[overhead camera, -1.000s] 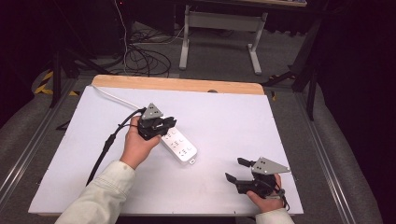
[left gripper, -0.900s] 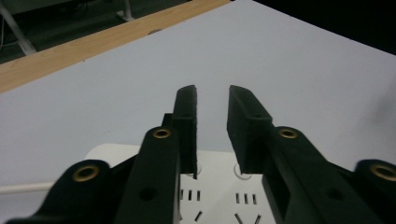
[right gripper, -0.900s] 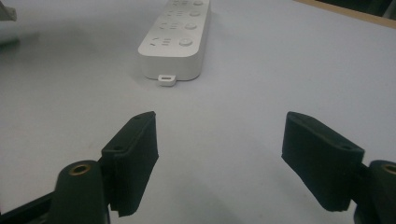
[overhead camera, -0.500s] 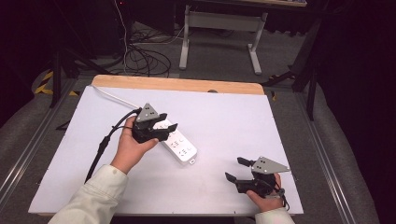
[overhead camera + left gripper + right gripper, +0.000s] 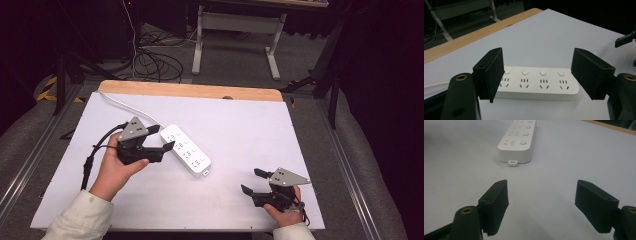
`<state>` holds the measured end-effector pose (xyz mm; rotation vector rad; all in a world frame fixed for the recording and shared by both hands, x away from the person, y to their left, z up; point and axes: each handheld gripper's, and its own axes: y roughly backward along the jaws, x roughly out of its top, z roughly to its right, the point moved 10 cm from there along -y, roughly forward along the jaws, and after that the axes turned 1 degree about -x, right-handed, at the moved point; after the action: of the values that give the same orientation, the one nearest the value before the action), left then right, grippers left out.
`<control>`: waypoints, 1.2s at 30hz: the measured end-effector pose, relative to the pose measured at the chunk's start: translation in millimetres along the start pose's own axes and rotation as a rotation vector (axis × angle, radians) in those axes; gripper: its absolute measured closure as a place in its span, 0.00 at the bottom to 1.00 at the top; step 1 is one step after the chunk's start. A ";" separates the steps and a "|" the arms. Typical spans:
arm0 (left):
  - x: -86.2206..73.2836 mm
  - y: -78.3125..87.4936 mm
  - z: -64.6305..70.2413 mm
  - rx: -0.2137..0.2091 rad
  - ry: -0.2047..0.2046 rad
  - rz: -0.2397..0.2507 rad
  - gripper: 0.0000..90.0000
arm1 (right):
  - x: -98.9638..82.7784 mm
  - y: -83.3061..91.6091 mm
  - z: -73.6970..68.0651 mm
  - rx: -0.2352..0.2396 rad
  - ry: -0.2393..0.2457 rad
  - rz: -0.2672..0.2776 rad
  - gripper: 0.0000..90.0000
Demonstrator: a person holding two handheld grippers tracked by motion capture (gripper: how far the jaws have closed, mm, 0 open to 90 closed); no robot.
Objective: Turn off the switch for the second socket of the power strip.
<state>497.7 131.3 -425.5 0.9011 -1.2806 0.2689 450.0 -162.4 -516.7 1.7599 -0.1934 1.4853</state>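
the left hand-held gripper (image 5: 164, 137) has just been opening; its jaws stand wide, holding nothing, beside the white power strip (image 5: 186, 155) (four sockets, lying flat on the tabletop (image 5: 250, 130)).

White table top (image 5: 250, 130), wooden far edge (image 5: 190, 90); cables on floor (image 5: 150, 57); desk frame (image 5: 235, 22) beyond.

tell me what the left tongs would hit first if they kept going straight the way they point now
Most likely the white power strip, lying crosswise just ahead of the open left tongs; they may sit slightly above it.
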 end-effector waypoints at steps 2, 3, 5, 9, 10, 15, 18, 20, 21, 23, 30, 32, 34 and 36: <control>-3.5 10.3 -3.3 0.008 0.015 0.019 0.29 | -0.1 -0.3 -0.2 -0.001 0.001 -0.001 0.30; -6.2 14.7 -4.5 0.014 0.021 0.023 0.28 | -0.1 -0.2 -0.4 -0.001 0.002 -0.002 0.30; -12.8 22.4 -7.1 0.023 0.025 0.023 0.27 | 0.4 -0.2 -0.8 -0.001 0.001 0.001 0.30; -28.9 33.4 -12.1 0.038 0.062 0.014 0.26 | 0.2 -0.5 -0.7 -0.002 0.000 0.000 0.30; -33.7 35.2 -11.9 0.031 0.081 0.007 0.26 | 0.2 -0.6 -0.6 -0.002 -0.001 -0.001 0.30; -53.2 43.8 -15.1 0.054 0.090 -0.003 0.26 | -0.1 -0.4 -0.6 -0.004 -0.001 -0.003 0.30; -62.8 48.3 -16.8 0.078 0.072 -0.001 0.26 | -0.4 -0.2 -0.6 -0.005 -0.001 -0.005 0.30; -69.2 51.3 -18.2 0.091 0.061 0.006 0.26 | -0.4 -0.1 -0.6 -0.005 0.000 -0.005 0.30; -71.9 52.4 -18.4 0.092 0.057 0.003 0.26 | -0.3 0.0 -0.5 -0.005 0.000 -0.004 0.30; -79.6 54.2 -18.0 0.086 0.046 -0.008 0.25 | -0.3 0.2 -0.4 -0.006 0.000 -0.003 0.30; -100.9 60.6 -16.8 0.086 -0.013 -0.035 0.25 | 0.0 0.8 -0.6 -0.005 0.000 -0.001 0.30; -105.5 62.2 -16.3 0.081 -0.024 -0.034 0.25 | 0.1 1.2 -1.0 -0.004 0.000 0.000 0.30; -111.8 63.5 -15.5 0.068 0.004 -0.039 0.25 | 0.0 1.3 -0.9 -0.003 0.000 0.000 0.30; -117.8 64.9 -17.5 0.063 0.037 -0.040 0.25 | 0.1 1.2 -1.0 -0.003 0.000 0.000 0.30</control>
<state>432.5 220.3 -504.4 0.9696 -1.2244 0.2945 448.6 -162.5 -516.1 1.7573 -0.1959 1.4846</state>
